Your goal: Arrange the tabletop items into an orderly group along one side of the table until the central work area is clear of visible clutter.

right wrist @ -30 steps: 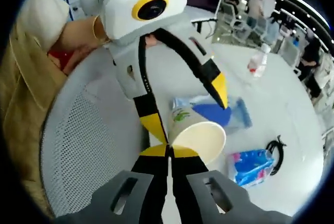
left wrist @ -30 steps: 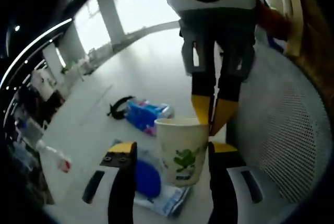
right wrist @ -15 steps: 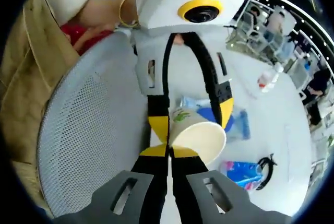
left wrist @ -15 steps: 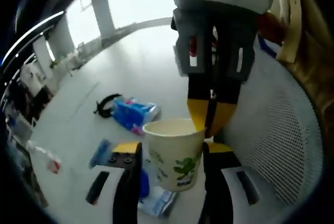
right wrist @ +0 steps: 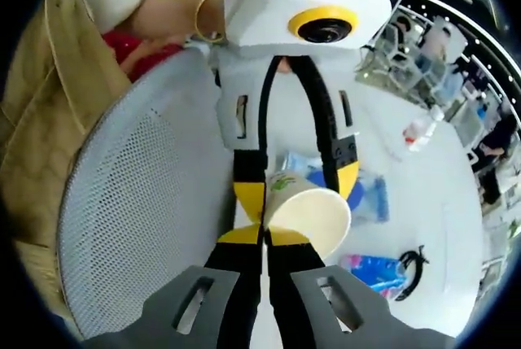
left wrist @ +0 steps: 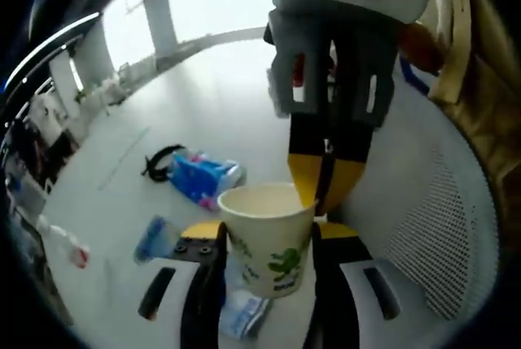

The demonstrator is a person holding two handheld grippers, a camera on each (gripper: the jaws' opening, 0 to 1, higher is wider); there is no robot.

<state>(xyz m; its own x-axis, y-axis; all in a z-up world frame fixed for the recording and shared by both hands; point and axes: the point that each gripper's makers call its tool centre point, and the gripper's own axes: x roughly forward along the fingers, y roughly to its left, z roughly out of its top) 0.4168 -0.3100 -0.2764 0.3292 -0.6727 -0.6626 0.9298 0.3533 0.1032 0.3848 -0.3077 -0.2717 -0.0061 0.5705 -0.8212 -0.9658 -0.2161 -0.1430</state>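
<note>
1. A paper cup (left wrist: 269, 239) printed with a green figure is held above the white counter (left wrist: 203, 113), its open mouth up in the left gripper view; no wording on the cup can be read.
2. The right hand-held gripper (right wrist: 264, 235) has its yellow-tipped jaws pressed together on the cup's rim (right wrist: 305, 215), the pinch lying at the edge nearest the grey mesh chair back (right wrist: 138, 227).
3. The left hand-held gripper (left wrist: 264, 239) stands with its jaws apart, one on either side of the cup's body; whether they touch the wall cannot be told.
4. In the right gripper view the left hand-held gripper comes down from above, its white housing bearing small teal lettering too blurred to read.
5. Below the cup on the counter lies a clear packet with a blue shape inside (right wrist: 370, 198), partly hidden by the cup and the jaws.
6. Further off lie a blue tissue pack with a pink patch (left wrist: 199, 178) and, just beside it, a black looped strap (left wrist: 159, 162).
7. A clear bottle with a red cap (right wrist: 423, 129) lies near the counter's far edge.
8. A person's hand with a gold bangle (right wrist: 199, 15) grips the left tool; a tan sleeve (right wrist: 49, 121) hangs behind the chair.
</note>
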